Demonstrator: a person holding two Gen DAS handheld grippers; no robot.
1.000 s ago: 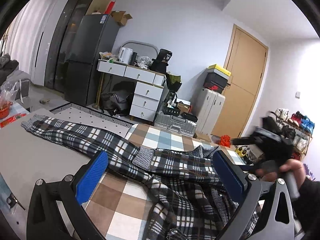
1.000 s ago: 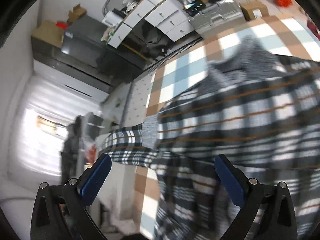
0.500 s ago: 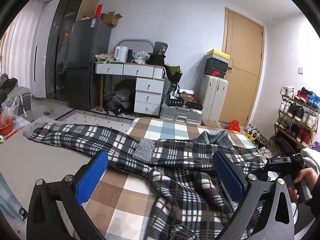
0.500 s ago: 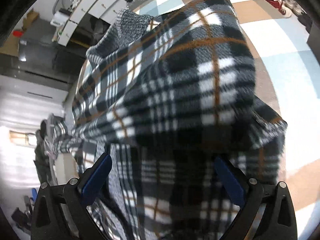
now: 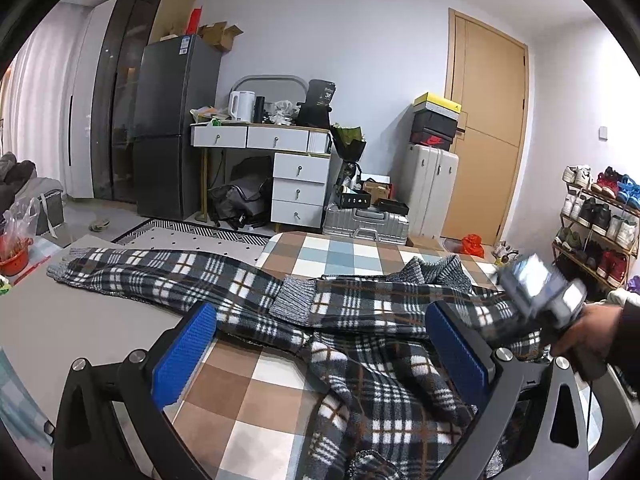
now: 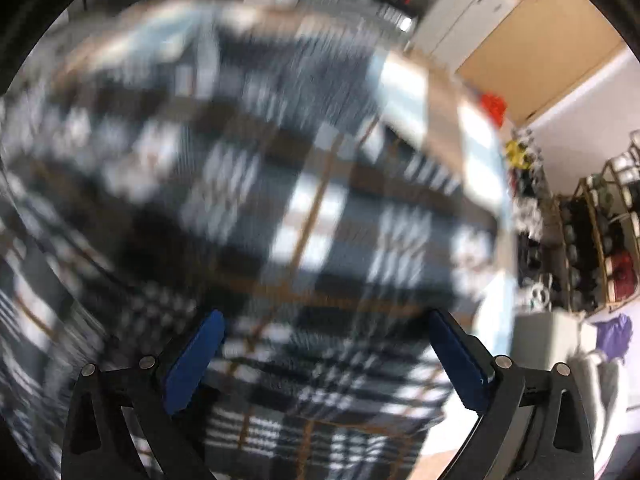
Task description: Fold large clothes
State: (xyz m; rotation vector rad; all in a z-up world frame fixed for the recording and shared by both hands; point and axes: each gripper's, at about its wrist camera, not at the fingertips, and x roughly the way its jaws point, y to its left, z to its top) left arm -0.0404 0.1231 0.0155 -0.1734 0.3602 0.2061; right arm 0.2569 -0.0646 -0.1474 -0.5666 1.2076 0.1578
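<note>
Checked cloth in brown, white and pale blue covers the table (image 5: 256, 396) that fills the lower half of the left wrist view, with a cluttered room behind it. On that table the left gripper (image 5: 320, 352) hovers with its blue pads spread wide apart and nothing between them. Just ahead of its fingers lies the plaid garment (image 5: 360, 320), black, white and grey with thin brown lines; its bunched body sits between and beyond the pads, and one long sleeve (image 5: 152, 276) stretches away to the left onto the plain grey part of the surface. At the right edge a hand (image 5: 588, 332) grips the blurred right gripper just above the garment's right side. Seen from its own camera, the right gripper (image 6: 324, 360) also has its pads wide apart, and the heavily blurred plaid fills the space between and ahead of them. Farther back stand a white drawer desk (image 5: 280, 160), a dark fridge (image 5: 168, 128), a wooden door (image 5: 484, 140) and a shoe rack (image 5: 600, 216).
</note>
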